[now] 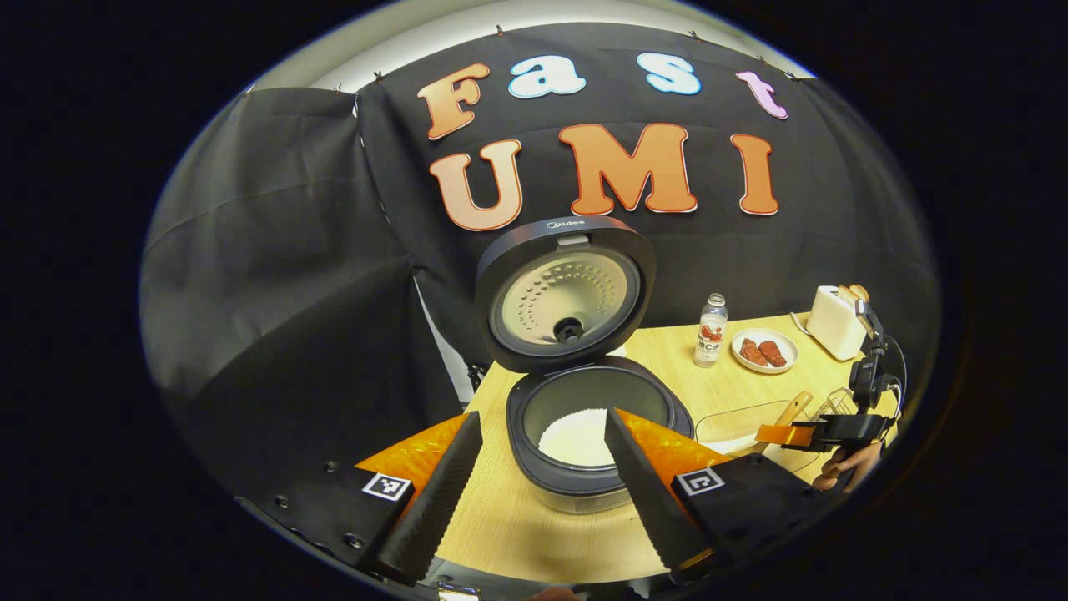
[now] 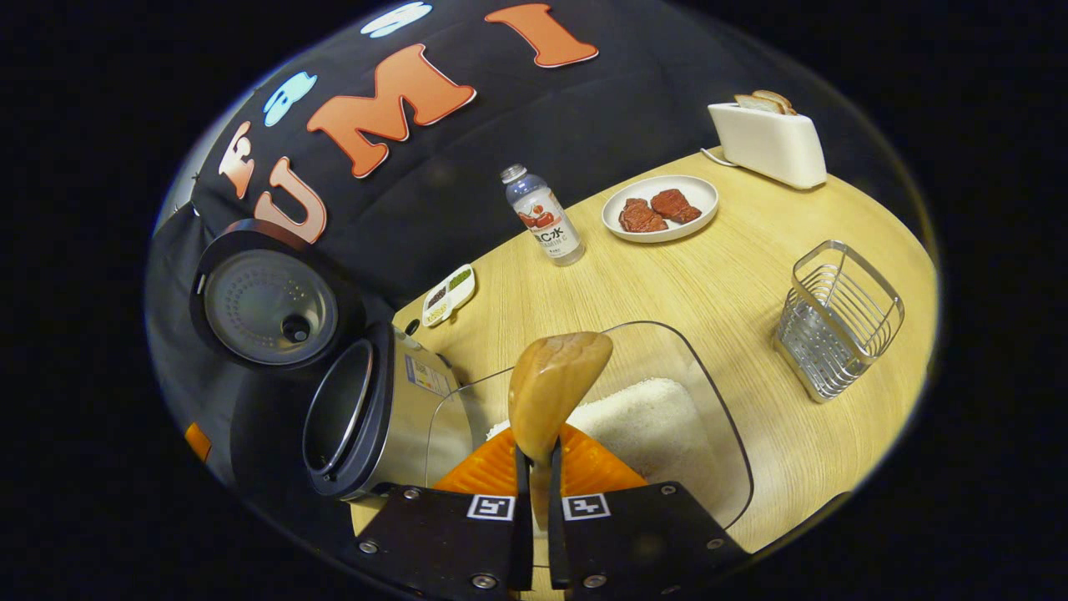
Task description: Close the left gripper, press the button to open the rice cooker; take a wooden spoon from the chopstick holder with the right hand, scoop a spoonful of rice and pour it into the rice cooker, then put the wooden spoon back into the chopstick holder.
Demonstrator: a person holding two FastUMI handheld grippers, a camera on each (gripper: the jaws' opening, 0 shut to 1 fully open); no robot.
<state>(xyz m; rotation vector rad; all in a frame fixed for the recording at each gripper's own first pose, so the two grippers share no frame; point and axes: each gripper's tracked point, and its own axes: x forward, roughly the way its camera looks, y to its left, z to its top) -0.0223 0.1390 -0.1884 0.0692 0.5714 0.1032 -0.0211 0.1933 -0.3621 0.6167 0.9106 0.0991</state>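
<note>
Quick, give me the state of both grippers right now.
Left gripper: open, holding nothing, in front of the open rice cooker.
Right gripper: shut on the wooden spoon, above the rice container.

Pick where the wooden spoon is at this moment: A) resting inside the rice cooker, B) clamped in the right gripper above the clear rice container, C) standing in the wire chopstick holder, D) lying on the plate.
B: the right gripper pinches the wooden spoon over the clear rice container; the wire chopstick holder stands empty.
</note>
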